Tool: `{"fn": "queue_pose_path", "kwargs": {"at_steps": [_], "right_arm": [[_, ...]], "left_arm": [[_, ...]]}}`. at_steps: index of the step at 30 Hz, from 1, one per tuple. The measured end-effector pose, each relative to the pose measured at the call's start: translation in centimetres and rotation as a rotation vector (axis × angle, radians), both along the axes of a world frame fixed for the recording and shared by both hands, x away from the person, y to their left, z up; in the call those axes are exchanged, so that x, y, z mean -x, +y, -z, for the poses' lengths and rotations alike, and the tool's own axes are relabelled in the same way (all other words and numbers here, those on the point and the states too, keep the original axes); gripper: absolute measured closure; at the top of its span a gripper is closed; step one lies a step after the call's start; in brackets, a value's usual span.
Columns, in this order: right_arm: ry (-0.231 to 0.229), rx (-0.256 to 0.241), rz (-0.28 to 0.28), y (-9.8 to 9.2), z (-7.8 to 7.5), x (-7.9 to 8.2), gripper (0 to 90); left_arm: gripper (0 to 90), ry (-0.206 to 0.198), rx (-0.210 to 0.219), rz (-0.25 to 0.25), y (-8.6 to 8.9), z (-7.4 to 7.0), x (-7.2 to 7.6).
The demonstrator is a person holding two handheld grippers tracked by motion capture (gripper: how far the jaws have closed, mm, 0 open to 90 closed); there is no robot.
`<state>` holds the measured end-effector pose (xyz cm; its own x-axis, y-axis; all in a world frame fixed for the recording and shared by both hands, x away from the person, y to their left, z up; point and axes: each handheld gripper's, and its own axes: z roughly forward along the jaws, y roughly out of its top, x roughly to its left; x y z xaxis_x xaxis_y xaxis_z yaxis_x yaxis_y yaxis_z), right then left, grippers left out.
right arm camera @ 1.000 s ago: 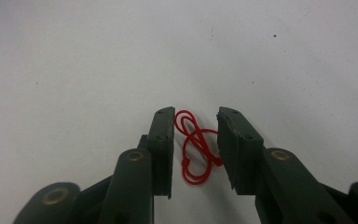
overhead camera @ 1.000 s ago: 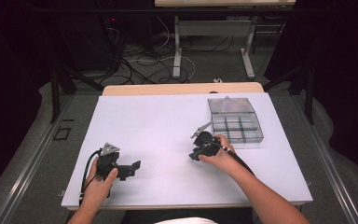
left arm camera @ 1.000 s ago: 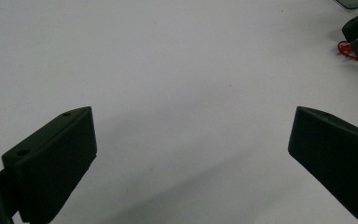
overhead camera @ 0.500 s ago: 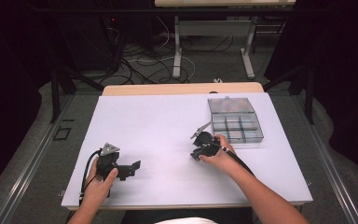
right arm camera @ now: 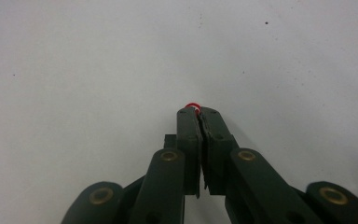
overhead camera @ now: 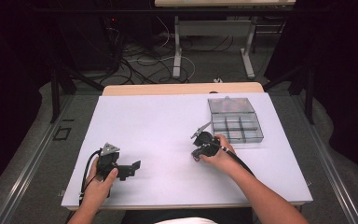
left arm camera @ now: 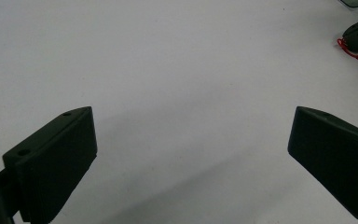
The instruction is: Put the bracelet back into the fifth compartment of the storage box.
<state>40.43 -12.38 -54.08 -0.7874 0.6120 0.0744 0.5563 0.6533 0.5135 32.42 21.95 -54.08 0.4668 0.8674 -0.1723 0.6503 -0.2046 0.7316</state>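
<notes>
The place looks like a lab or recording studio set up for data capture. A white-topped bench (overhead camera: 168, 135) stands in a dark, black-curtained space, with bundles of cables (overhead camera: 140, 65) lying loose on the grey floor (overhead camera: 23, 154) behind it. A second table's metal legs (overhead camera: 177, 46) rise beyond, and a clear compartment box (overhead camera: 235, 122) sits on the bench.

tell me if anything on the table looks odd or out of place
Nothing is spilled or damaged. One small red wire loop lies on the white table, outside the compartment box, with the right gripper shut on it. The left gripper is open.
</notes>
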Motion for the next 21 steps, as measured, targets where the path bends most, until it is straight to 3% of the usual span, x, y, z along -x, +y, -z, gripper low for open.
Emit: {"fn": "queue_pose_path", "kwargs": {"at_steps": [7, 16, 21], "right_arm": [[0.019, -0.013, 0.005, -0.08, -0.1, 0.0, 90.0], [0.042, -0.045, 0.059, -0.33, -0.43, 0.08, 90.0], [0.067, -0.087, 0.082, -0.52, -0.49, 0.1, 90.0]], "left_arm": [[1.1, -0.001, -0.003, 0.003, 0.04, 0.01, -0.02], [1.1, -0.001, -0.004, 0.002, 0.04, 0.01, -0.01], [1.1, 0.001, 0.0, -0.001, 0.01, 0.04, -0.01]]}}
